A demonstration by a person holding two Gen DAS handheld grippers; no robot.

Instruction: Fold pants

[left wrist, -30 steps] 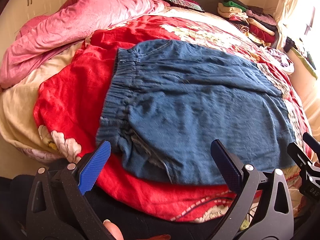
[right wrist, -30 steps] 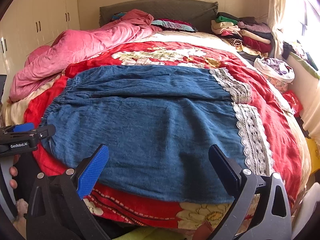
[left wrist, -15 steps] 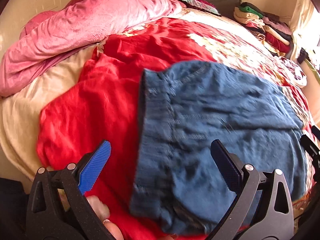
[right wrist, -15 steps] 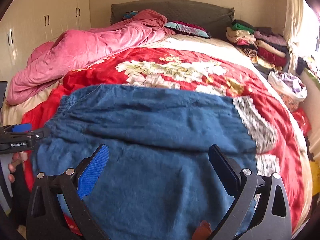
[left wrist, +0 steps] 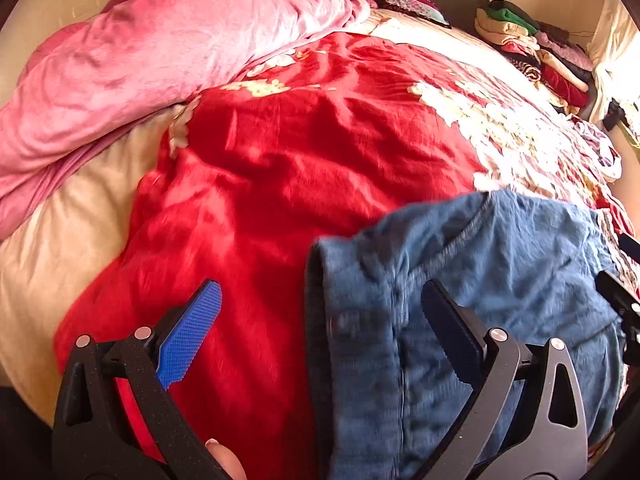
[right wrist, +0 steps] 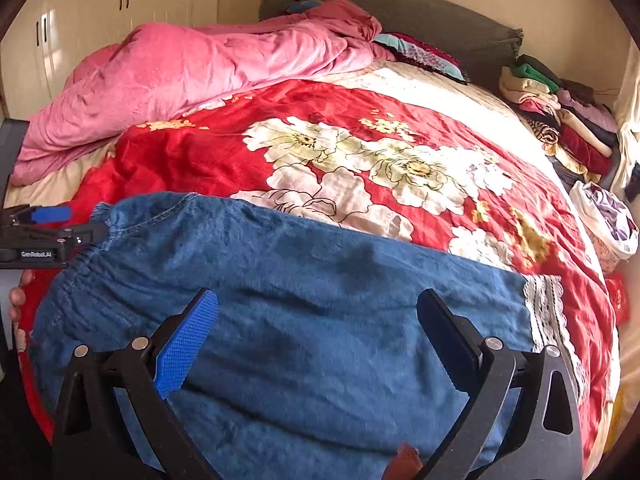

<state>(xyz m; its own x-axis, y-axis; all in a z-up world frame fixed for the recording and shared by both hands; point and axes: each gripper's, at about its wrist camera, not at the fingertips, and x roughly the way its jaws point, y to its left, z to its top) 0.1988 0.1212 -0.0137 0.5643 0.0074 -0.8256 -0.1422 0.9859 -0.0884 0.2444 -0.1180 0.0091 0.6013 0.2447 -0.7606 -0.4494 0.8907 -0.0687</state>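
Blue denim pants (right wrist: 320,280) lie flat across a red flowered blanket (right wrist: 340,152), the elastic waistband (right wrist: 76,276) to the left and the white lace hems (right wrist: 544,312) to the right. My right gripper (right wrist: 318,336) hovers open low over the near leg, nothing between its fingers. My left gripper (left wrist: 320,332) is open too, straddling the waistband edge (left wrist: 320,320), with its blue pad (left wrist: 192,336) over the red blanket (left wrist: 300,160) and its dark pad over the denim (left wrist: 520,264). From the right wrist view the left gripper (right wrist: 40,236) shows at the waistband end.
A bunched pink duvet (right wrist: 180,72) fills the far left of the bed. A stack of folded clothes (right wrist: 560,120) lies at the far right by the headboard. A white bag of clothes (right wrist: 608,216) sits off the right side. Cupboards (right wrist: 120,4) line the left wall.
Both grippers have come forward and lower over the pants. The left view has swung left, so the waistband now lies between its fingers. Both stay open.
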